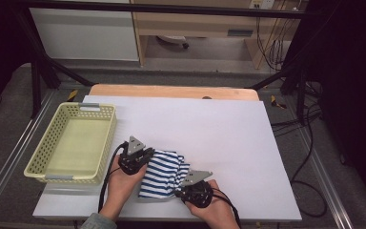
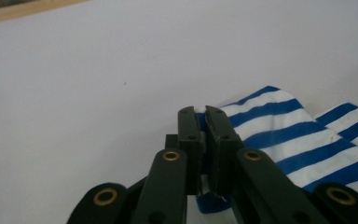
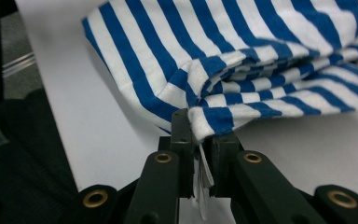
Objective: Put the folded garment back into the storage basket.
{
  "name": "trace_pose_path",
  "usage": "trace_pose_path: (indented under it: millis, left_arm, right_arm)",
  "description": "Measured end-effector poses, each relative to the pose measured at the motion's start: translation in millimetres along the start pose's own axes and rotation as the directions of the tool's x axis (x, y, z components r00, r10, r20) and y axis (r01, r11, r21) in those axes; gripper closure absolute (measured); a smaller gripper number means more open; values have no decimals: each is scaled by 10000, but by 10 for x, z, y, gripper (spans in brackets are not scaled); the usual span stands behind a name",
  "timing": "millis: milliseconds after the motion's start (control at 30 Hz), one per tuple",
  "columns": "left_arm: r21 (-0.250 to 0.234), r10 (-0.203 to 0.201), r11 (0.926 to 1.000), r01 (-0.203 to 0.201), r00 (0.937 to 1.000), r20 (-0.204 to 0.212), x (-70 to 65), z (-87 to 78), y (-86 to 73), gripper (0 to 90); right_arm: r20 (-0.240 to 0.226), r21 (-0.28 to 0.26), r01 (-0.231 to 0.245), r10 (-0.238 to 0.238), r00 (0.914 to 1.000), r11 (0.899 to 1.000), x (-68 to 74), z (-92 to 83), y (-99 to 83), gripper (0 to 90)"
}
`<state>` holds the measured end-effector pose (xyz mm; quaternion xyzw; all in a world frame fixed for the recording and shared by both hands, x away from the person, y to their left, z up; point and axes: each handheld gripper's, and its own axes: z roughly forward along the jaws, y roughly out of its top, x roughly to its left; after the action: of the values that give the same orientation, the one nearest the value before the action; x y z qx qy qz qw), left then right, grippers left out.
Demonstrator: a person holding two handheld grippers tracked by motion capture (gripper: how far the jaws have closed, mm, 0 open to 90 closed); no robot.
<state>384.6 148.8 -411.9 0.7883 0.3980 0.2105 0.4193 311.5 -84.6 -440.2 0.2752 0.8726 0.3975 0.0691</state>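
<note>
A blue-and-white striped cloth [image 1: 161, 172] lies folded on the white table top near its front edge, between both hands. My left gripper [image 1: 145, 156] sits at the cloth's left edge, and in the left gripper view its jaws are shut on the striped cloth [image 2: 279, 135] with a thin edge of fabric between them. My right gripper [image 1: 181, 187] is at the cloth's right front corner. In the right gripper view its jaws pinch a folded corner of the striped cloth [image 3: 223, 60], and a white label hangs down between them.
A pale yellow plastic basket [image 1: 74, 143] with perforated walls stands at the table's left, close to my left hand. The white table top [image 1: 219, 129] stretches away behind and to the right of the cloth. Cables trail on the floor at the right.
</note>
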Motion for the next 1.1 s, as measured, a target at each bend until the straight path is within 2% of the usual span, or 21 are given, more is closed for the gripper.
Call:
trace_pose_path:
  millis: [67, 133, 200, 233, 267, 400, 567, 633, 867, 1000, 1100]
  left_arm:
    - [20, 61, 10000, -61, 9999, 82, 3, -9, 46, 853]
    - [60, 28, 10000, -29, 9998, 182, 8, -8, 137, 854]
    - [153, -40, 9999, 35, 9995, 307, 32, -3, 225, 854]
    - [202, -110, 9997, 103, 9993, 360, 48, -1, 267, 853]
    - [187, -205, 9996, 198, 9990, 389, 65, -1, 306, 853]
    - [239, -159, 9996, 155, 9998, 152, 103, -10, 451, 854]
    - [129, -13, 9999, 13, 10000, -8, 101, -70, 583, 854]
    - [81, 39, 10000, -39, 10000, -89, 102, -95, 611, 854]
    - [-29, -315, 9995, 314, 9995, -64, 173, -189, 652, 853]
    - [-19, -265, 9996, 265, 9995, -197, 220, -253, 656, 853]
    - [-92, -377, 9993, 375, 9990, -255, 270, -297, 653, 853]
  right_arm:
    - [-104, -51, 54, -55, 9999, 10000, -13, -19, 35, 837]
    - [-369, -84, 160, -163, 9992, 9998, -53, -59, 149, 838]
    - [-460, -71, 198, -201, 9987, 9998, -73, -69, 188, 838]
    - [-754, -58, 97, -101, 9971, 9999, -116, -86, 264, 839]
    - [-754, -58, 97, -101, 9971, 9999, -116, -86, 264, 839]
    - [-1193, -96, 88, -99, 9928, 9999, -198, -111, 403, 839]
    - [-1502, 13, 8, -6, 9887, 10000, -296, -137, 529, 840]
    - [-1465, 46, 135, -127, 9891, 9999, -317, -148, 572, 841]
    - [-1583, 47, 450, -437, 9864, 9990, -335, -207, 710, 840]
    - [-1738, 64, 488, -469, 9837, 9988, -340, -209, 777, 840]
    - [-1773, 18, 566, -554, 9826, 9984, -347, -184, 833, 840]
